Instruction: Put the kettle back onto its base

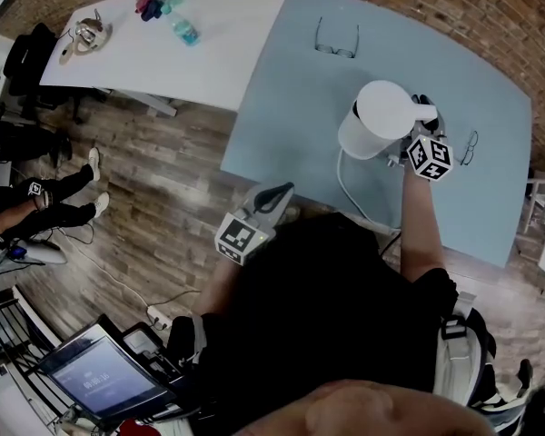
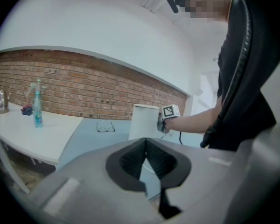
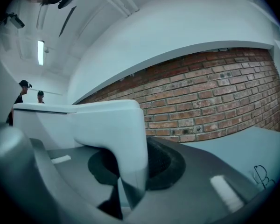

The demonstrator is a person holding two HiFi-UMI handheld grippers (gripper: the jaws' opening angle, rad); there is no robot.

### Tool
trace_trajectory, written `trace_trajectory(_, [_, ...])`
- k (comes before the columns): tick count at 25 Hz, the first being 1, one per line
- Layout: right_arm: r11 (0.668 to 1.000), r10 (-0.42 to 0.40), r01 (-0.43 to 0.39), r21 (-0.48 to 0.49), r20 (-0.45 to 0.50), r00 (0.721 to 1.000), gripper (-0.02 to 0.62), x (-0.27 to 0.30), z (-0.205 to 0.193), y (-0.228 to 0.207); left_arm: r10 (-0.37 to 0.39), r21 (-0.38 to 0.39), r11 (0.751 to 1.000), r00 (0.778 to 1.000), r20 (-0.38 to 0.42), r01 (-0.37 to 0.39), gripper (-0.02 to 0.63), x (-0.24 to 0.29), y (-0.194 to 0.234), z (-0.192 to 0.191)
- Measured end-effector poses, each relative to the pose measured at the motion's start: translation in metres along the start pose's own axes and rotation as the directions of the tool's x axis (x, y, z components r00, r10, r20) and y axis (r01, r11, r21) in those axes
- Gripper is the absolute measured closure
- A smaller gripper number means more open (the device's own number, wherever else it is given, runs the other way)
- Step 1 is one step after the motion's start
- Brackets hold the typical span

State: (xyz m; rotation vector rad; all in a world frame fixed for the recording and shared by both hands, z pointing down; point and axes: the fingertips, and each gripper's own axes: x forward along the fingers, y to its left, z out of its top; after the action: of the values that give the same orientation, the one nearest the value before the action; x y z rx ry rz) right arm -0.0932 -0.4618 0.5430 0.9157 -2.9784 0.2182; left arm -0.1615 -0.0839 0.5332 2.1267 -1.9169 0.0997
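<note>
**Item:** kettle (image 1: 379, 119). Held by its handle (image 3: 123, 125) in the clamped jaws of the right gripper (image 1: 421, 116), directly ahead of it, upright over the blue-grey table (image 1: 282, 107).

**Left gripper** (image 1: 274, 195): tips together, empty, well apart from the kettle.

**Handling:** keep the body upright, centre it over the base, lower it straight, and release only once it is seated. The base is hidden, so seating cannot be judged. A white cable (image 1: 348, 192) emerges from beneath the kettle.

**Appearance:** white, smooth cylinder, flat lid, chunky squared handle.
</note>
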Motion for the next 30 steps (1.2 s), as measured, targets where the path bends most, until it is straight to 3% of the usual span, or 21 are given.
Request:
trace_trajectory(7, [0.999, 0.019, -0.02, -0.041, -0.008, 1.0, 0.512, 0.007, -0.005, 0.009, 0.032, -0.011, 0.999, 0.999, -0.012, -0.032, 0.604, -0.008, 0.009, -0.003])
trace_trajectory(30, [0.999, -0.009, 0.009, -0.031, 0.0, 1.0, 0.512, -0.004, -0.007, 0.006, -0.023, -0.005, 1.0, 1.0, -0.019, 0.023, 0.604, 0.007, 0.019, 0.002])
